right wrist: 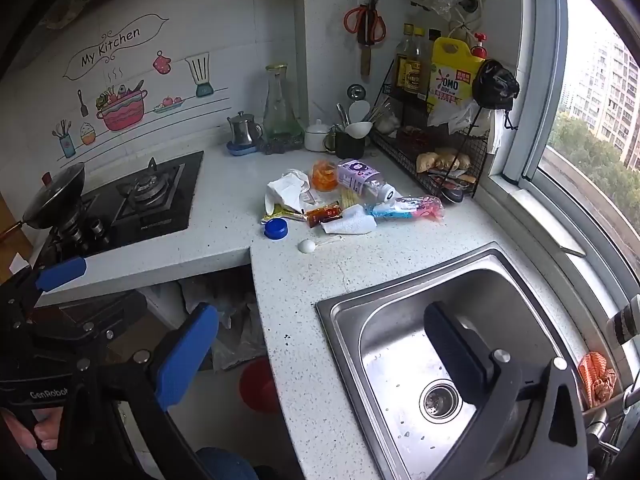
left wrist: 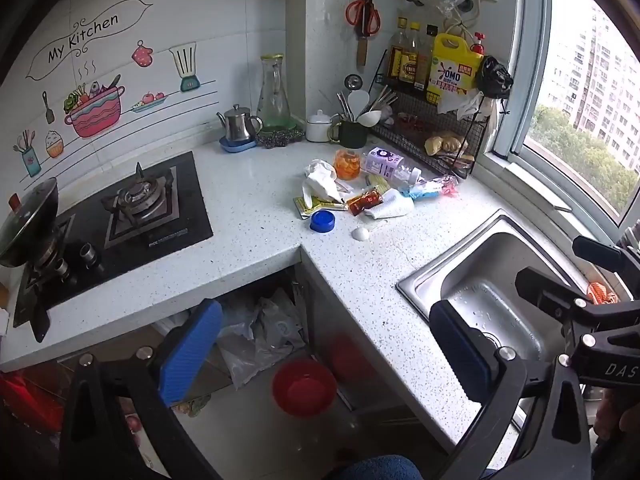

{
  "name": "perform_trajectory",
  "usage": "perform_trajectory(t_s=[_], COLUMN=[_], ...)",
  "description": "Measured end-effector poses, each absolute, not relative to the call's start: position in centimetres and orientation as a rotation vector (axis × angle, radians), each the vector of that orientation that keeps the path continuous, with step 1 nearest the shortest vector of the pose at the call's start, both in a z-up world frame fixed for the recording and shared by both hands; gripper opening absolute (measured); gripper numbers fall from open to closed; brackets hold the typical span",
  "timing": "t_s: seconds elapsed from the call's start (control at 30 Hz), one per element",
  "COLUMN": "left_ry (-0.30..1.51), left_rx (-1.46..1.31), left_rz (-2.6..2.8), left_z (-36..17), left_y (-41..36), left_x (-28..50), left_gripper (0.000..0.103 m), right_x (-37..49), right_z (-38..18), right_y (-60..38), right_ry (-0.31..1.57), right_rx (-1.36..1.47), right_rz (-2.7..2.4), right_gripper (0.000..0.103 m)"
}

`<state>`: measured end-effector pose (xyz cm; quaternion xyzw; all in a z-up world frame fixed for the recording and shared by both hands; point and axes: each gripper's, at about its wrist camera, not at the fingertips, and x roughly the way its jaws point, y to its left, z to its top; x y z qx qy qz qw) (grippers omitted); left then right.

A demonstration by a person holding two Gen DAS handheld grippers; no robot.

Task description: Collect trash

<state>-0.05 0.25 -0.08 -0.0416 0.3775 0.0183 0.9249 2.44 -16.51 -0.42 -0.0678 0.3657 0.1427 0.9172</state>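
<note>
1. Both of my tools are spread wide with nothing between the pads: the left hand-held gripper (left wrist: 324, 350) hangs over the tabletop's (left wrist: 360, 272) inner corner, the right hand-held gripper (right wrist: 320, 354) over the sink's (right wrist: 348, 300) near-left rim. Neither touches the trash.
2. The trash sits in a loose heap toward the tabletop's back right corner, in front of the wire rack (left wrist: 436, 120). A blue cap (left wrist: 323, 221) and a small white scoop (left wrist: 360, 234) lie at its near edge.
3. The purple-labelled bottle (left wrist: 386, 162) lies on its side; a nudge could roll it against the orange jar (left wrist: 347, 164).
4. The crumpled white paper (left wrist: 320, 180) overlaps flat sachets (left wrist: 362, 202); pinching one may drag the others along.
5. The cap is low and flat, so my pads may slide off it.
6. Reaching deep risks knocking the utensil mug (left wrist: 354, 132) behind the heap.
</note>
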Motion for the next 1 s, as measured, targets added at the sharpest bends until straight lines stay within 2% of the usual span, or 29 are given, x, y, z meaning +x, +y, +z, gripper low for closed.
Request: perform_trajectory(t_s=[1.0], left_ry=[0.797], left_rx=[-0.107], left_rz=[0.024], left_z=[0.1], left_y=[0.0], left_x=[-1.2], left_gripper=[0.103], right_x=[1.6], right_z=[-0.6], right_y=[-16.5], right_ry=[0.774], right_rx=[-0.126], right_rz=[0.295], right_gripper=[0.103])
